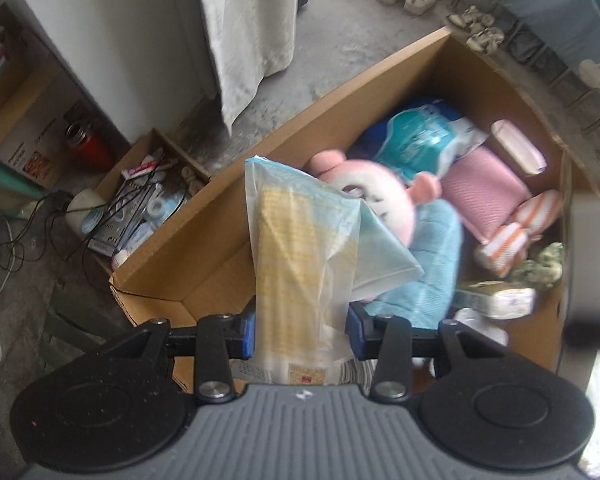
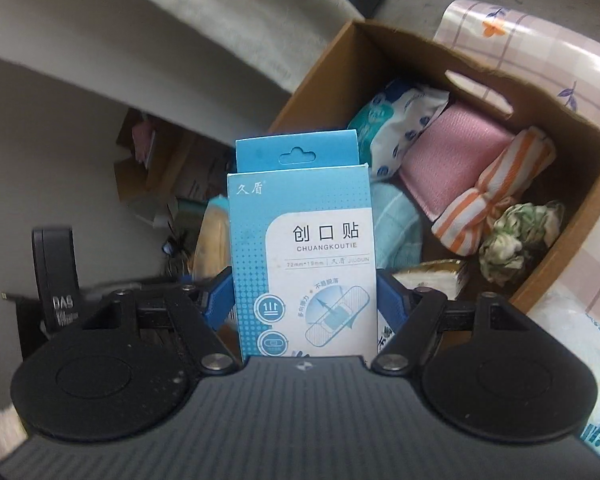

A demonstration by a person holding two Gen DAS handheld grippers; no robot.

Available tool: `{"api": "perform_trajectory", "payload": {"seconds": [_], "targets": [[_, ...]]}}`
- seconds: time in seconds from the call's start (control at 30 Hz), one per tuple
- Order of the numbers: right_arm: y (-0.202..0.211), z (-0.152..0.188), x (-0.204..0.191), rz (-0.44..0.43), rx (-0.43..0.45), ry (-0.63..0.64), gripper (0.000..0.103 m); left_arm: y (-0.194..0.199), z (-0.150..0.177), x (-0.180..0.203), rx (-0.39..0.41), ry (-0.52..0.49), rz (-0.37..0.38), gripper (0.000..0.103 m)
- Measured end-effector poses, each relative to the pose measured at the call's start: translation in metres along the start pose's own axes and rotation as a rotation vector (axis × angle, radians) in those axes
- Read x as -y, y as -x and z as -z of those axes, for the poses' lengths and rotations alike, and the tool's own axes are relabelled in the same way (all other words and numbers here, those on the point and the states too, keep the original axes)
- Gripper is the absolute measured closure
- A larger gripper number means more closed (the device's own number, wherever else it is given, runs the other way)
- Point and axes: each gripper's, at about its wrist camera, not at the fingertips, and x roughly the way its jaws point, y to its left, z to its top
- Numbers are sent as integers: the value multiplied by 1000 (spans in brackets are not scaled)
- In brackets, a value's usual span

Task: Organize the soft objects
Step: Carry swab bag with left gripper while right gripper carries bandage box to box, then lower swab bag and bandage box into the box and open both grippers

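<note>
Above the near end of a big cardboard box point(image 1: 220, 216), the left tongs point(image 1: 300, 332) are clamped on a clear plastic bag point(image 1: 300, 248) with a yellow checked cloth inside, their blue pads pressing its two sides. The right tongs point(image 2: 304, 300) stand wider and grip a blue plaster carton point(image 2: 300, 248), held upright between the pads, near the same box point(image 2: 324, 76). Inside the box lie a pink plush toy point(image 1: 376, 196) on a light blue towel point(image 1: 428, 272), a teal and white packet point(image 1: 420, 136) at the far end, a pink cloth point(image 1: 484, 192) right of it, an orange-striped bundle point(image 1: 516, 232) and a green-and-white crumpled rag point(image 1: 540, 264). Left of the box, on the floor, sits a smaller box of clutter point(image 1: 148, 200).
</note>
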Motion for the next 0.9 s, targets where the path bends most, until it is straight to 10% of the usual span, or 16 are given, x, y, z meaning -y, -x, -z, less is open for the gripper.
{"api": "perform_trajectory", "payload": {"seconds": [0.47,0.9], "targets": [[-91,51,-43,102,-389,358,32,-37,4,-20,-164,75,37,58],[-143,84,-62,185,-594,519,31,-19,1,-27,-97,62,38,39]]}}
